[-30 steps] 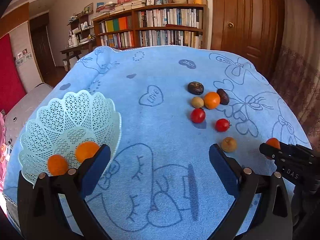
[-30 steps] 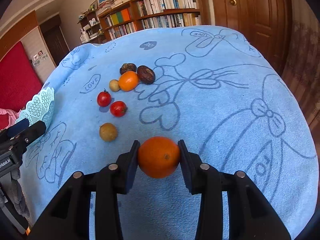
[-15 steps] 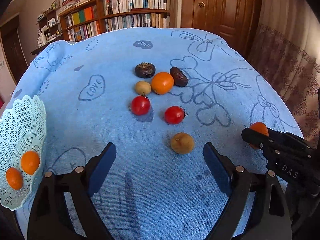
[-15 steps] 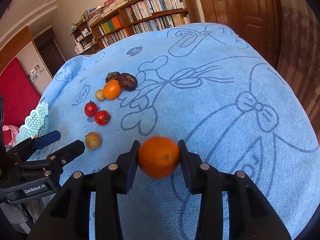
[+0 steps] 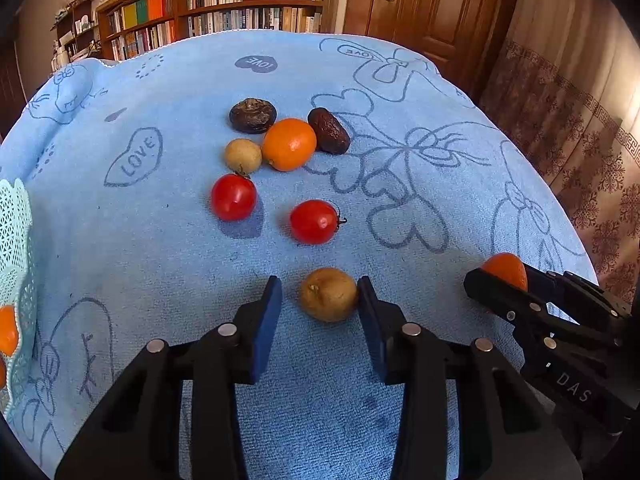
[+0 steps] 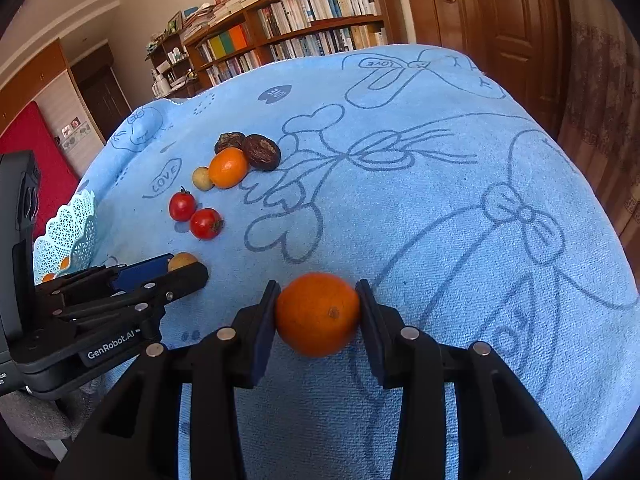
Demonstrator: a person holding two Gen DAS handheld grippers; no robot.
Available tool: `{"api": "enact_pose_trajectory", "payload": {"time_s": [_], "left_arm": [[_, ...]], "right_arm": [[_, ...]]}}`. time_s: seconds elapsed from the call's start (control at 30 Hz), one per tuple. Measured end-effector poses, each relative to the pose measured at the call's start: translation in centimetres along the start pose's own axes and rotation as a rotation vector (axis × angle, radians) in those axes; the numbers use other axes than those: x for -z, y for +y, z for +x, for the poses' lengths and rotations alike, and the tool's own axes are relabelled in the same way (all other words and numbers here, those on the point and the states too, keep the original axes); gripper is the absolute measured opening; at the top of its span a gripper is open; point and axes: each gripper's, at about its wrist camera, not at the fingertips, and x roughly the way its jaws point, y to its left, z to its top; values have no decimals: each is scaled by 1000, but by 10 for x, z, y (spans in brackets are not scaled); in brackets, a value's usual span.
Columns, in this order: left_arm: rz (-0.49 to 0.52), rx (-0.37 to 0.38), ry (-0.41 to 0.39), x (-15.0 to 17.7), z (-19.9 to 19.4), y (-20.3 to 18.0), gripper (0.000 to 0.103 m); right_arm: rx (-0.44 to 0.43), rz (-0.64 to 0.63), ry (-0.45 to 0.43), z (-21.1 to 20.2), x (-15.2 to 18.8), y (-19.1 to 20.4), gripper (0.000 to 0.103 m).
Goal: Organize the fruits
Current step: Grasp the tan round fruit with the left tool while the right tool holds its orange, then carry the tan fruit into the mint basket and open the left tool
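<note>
**Brown fruit bracketed, orange held**

While the right gripper [image 6: 318, 314] fingers clench an orange [image 6: 318, 314] above the blue cloth [image 6: 440, 184], the left gripper [image 5: 320, 300] stands released, a brown fruit [image 5: 329, 294] between its fingers, touching the right one; tomatoes [image 5: 314, 222] lie beyond the fingertips.

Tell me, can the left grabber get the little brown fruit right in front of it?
Probably yes. The left gripper is open with the brown fruit already between its fingers, nothing in the way. The right gripper holds an orange off to the side.
</note>
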Motion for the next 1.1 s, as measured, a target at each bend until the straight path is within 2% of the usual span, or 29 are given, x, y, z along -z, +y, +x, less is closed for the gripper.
{"api": "enact_pose_trajectory", "payload": {"time_s": [0.03, 0.07, 0.27, 0.63, 0.97, 1.1], "left_arm": [[-4, 12, 0, 0, -1, 0, 31], [-5, 20, 0, 0, -1, 0, 30], [-9, -9, -9, 4, -7, -1, 30], [-13, -138, -100, 2, -36, 8, 30], [-52, -201, -156, 2, -55, 26, 30], [-60, -249, -183, 2, -61, 33, 30]], "right_arm": [[1, 0, 0, 0, 0, 0, 39], [0, 0, 0, 0, 0, 0, 39], [1, -1, 0, 0, 0, 0, 39], [1, -1, 0, 0, 0, 1, 39], [4, -2, 1, 1, 0, 0, 39], [6, -1, 0, 1, 0, -1, 39]]}}
